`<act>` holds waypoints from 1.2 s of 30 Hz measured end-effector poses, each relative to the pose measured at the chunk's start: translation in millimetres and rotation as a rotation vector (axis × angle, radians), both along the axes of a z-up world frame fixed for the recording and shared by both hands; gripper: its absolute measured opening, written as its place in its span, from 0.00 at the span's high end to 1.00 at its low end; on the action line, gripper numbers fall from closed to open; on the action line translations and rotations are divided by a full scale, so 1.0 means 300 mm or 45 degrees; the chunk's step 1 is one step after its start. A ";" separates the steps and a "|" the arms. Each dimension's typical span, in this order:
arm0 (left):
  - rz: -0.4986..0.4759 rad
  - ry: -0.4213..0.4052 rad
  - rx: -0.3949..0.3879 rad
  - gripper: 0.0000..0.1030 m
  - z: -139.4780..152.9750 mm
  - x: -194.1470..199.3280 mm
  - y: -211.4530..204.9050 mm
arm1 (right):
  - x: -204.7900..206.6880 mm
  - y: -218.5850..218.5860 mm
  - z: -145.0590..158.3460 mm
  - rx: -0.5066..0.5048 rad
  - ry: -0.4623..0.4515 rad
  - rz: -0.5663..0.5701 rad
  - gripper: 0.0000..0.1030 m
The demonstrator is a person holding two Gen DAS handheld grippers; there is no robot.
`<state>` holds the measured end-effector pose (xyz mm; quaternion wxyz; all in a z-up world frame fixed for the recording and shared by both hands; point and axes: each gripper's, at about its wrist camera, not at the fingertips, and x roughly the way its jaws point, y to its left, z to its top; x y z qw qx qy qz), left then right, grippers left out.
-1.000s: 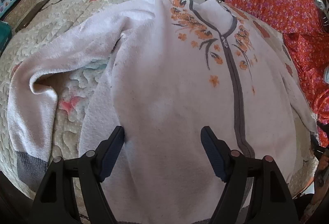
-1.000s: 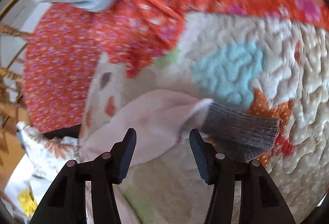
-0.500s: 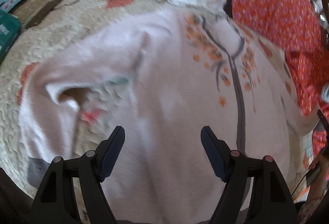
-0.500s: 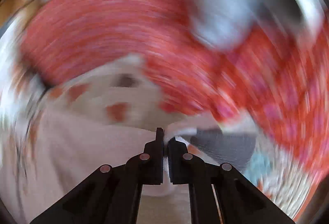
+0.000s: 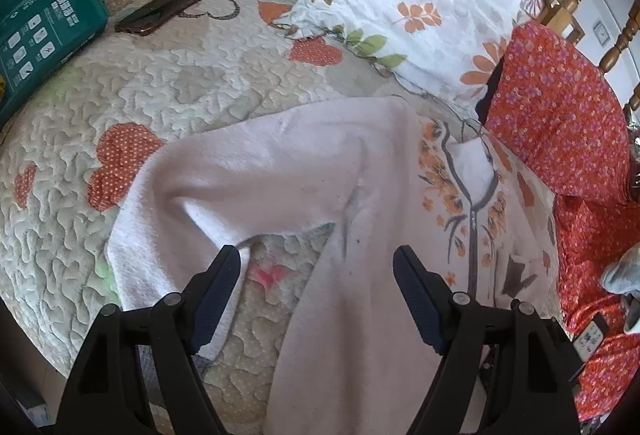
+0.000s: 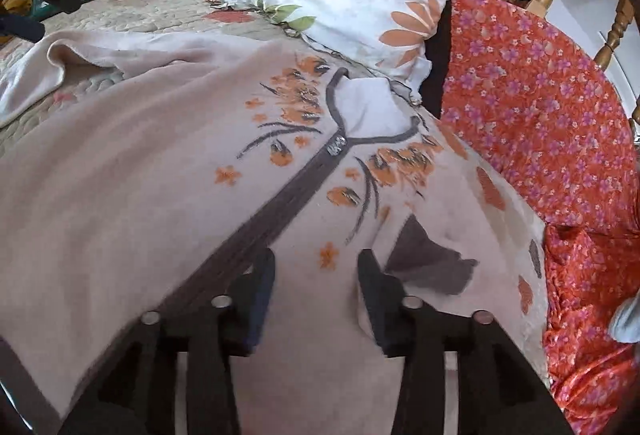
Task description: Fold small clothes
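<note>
1. Because the cardigan (image 5: 304,187) lies face-up on the quilt (image 5: 180,83), its left sleeve (image 5: 168,219) sprawls outward, presumably awaiting folding.
2. Left claw (image 5: 316,275): jaws wide apart, holding nothing, above that sleeve's armpit.
3. Right claw (image 6: 316,275): jaws partly spread, empty, beside the right sleeve's grey cuff (image 6: 428,259), folded across the front.

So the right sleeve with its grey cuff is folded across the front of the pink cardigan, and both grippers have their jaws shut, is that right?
Not quite: both grippers are open. The right wrist view shows the right gripper with jaws apart beside the grey cuff folded onto the pink cardigan; the left wrist view shows the left gripper open too.
</note>
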<state>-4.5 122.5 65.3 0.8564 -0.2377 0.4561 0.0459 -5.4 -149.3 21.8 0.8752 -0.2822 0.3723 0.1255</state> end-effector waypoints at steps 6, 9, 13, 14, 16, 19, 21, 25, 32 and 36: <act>-0.052 0.014 -0.004 0.24 -0.014 0.008 -0.050 | 0.042 -0.259 0.106 0.290 0.082 -0.264 0.53; -0.085 0.023 -0.002 0.24 -0.022 0.017 -0.082 | 0.098 -0.421 0.128 0.496 0.133 -0.466 0.50; -0.124 0.033 0.025 0.24 -0.032 0.027 -0.120 | 0.155 -0.496 0.121 0.693 0.196 -0.558 0.37; -0.130 0.035 0.029 0.24 -0.036 0.030 -0.125 | 0.173 -0.504 0.110 0.753 0.219 -0.581 0.36; -0.129 0.042 0.031 0.24 -0.043 0.031 -0.126 | 0.198 -0.500 0.098 0.803 0.247 -0.597 0.36; -0.117 0.051 0.034 0.24 -0.048 0.031 -0.119 | 0.229 -0.470 0.079 0.824 0.281 -0.602 0.36; -0.111 0.051 0.051 0.24 -0.047 0.031 -0.117 | 0.247 -0.448 0.061 0.820 0.299 -0.611 0.36; -0.105 0.049 0.033 0.24 -0.040 0.026 -0.106 | 0.297 -0.427 0.017 0.805 0.379 -0.675 0.90; -0.025 0.021 0.072 0.24 -0.001 0.011 -0.037 | 0.325 -0.282 0.145 0.936 0.334 -0.554 0.91; 0.027 -0.004 0.045 0.24 0.019 0.003 0.024 | 0.376 -0.109 0.182 1.002 0.398 -0.428 0.91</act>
